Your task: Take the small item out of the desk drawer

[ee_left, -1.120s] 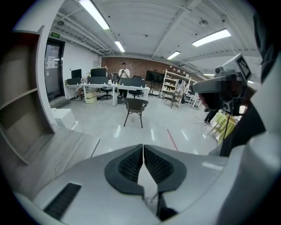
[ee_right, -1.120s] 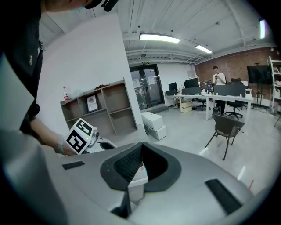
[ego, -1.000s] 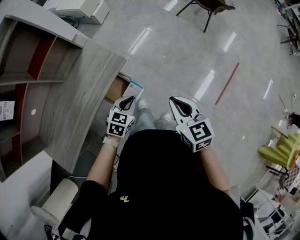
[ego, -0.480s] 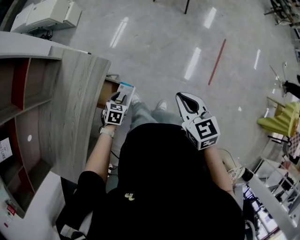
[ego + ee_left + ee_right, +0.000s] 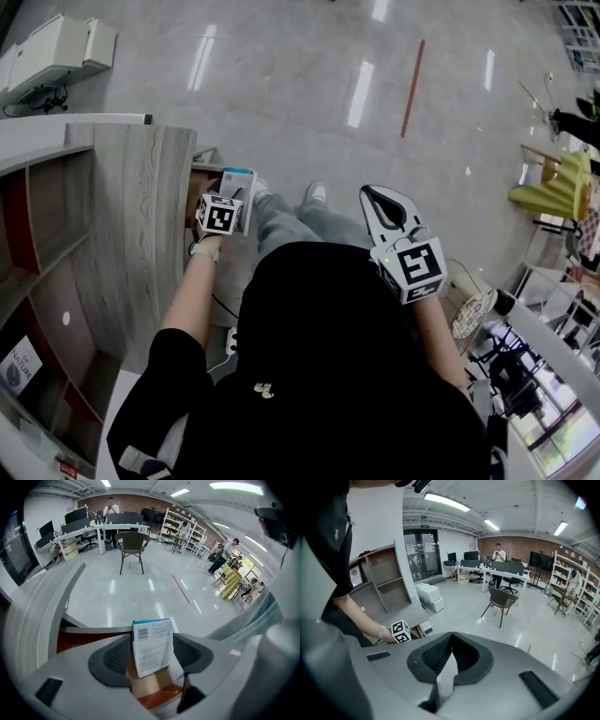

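left tongs opening round the small box at the drawer, centre it then squeeze. right tongs clenched, empty.

The small box was white with fine black print, a barcode and a blue upper edge. The desk had a pale grey wood grain, and the drawer was brown and reddish inside. The right gripper was light grey, with black-and-white square markers on its cube. The floor was glossy grey with one red line.
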Demonstrator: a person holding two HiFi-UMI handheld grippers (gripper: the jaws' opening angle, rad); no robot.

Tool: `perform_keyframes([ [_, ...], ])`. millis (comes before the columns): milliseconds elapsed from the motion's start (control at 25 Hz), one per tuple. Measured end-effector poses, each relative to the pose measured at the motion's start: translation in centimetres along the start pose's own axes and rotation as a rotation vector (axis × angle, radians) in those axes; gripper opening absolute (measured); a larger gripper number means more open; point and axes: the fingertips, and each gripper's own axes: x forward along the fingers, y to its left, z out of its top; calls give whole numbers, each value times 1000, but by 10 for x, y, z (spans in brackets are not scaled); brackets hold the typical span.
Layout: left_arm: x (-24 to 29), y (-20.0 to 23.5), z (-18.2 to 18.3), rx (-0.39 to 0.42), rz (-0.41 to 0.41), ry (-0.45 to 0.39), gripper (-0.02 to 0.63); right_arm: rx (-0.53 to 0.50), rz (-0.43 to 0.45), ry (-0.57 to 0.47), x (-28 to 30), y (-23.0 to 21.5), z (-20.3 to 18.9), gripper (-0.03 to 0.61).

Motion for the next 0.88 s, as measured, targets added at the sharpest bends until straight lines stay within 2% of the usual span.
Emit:
perform_keyframes([
  [320,42,20,-24,24,-33,128,304,8,-54,35,-1,3,-4,-3],
  [640,57,18,-22,106,-110,152,304,29,-85,59,0,6,-8,-3],
  [800,59,13,-20,116,-141,158,304,38,-85,60,-1,7,-10,-3],
  [880,58,10,-21,117,-152,162,276,38,-82,60,-2,8,-9,-3],
])
